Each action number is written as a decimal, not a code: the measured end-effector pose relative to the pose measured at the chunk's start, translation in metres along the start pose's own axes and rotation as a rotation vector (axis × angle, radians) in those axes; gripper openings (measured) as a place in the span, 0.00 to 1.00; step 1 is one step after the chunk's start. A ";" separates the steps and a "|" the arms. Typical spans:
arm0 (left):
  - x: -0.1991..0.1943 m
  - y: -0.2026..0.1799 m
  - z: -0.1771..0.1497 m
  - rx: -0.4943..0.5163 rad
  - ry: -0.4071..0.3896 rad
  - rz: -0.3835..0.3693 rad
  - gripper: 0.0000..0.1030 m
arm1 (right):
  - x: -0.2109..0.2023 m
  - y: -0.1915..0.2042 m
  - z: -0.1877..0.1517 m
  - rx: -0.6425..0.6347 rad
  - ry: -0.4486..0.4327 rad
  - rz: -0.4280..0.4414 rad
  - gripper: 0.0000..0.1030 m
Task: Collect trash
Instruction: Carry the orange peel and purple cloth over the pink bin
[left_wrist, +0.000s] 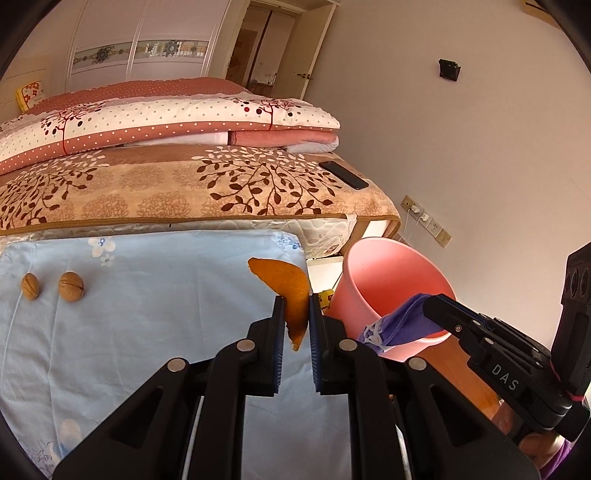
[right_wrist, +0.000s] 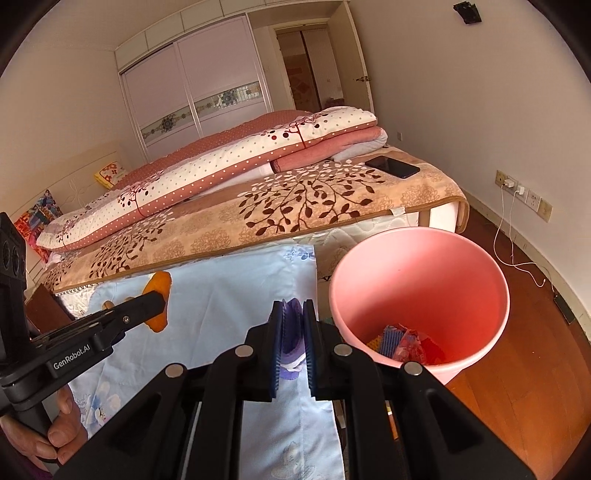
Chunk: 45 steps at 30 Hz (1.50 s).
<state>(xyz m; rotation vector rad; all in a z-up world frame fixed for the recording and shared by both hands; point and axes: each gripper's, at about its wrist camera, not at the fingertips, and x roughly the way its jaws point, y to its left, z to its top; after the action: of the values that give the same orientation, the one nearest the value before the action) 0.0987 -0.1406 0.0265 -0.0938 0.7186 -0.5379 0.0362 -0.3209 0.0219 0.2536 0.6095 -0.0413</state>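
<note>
Left wrist view: my left gripper (left_wrist: 296, 308) pinches peel (left_wrist: 291, 291) above sheet's (left_wrist: 147, 332) right edge. My right gripper (right_wrist: 293, 325) clamps purple mask (right_wrist: 293, 332) beside bin (right_wrist: 417, 236). Risk: thin peel slipping before reaching bin.

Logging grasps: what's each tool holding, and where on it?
Left tool pinches the orange peel near its lower middle. Right tool clamps the purple face mask on its bunched middle, beside the pink bin.
</note>
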 end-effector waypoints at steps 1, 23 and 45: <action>0.002 -0.002 0.001 0.003 0.001 -0.005 0.12 | -0.002 -0.004 0.002 0.006 -0.007 -0.007 0.10; 0.057 -0.079 0.017 0.094 0.043 -0.150 0.12 | -0.012 -0.086 0.021 0.112 -0.083 -0.141 0.10; 0.115 -0.129 0.005 0.162 0.127 -0.206 0.12 | 0.007 -0.124 0.007 0.162 -0.034 -0.164 0.10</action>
<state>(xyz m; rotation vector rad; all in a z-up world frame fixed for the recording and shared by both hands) 0.1172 -0.3097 -0.0055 0.0178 0.7914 -0.8023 0.0317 -0.4420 -0.0043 0.3584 0.5932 -0.2534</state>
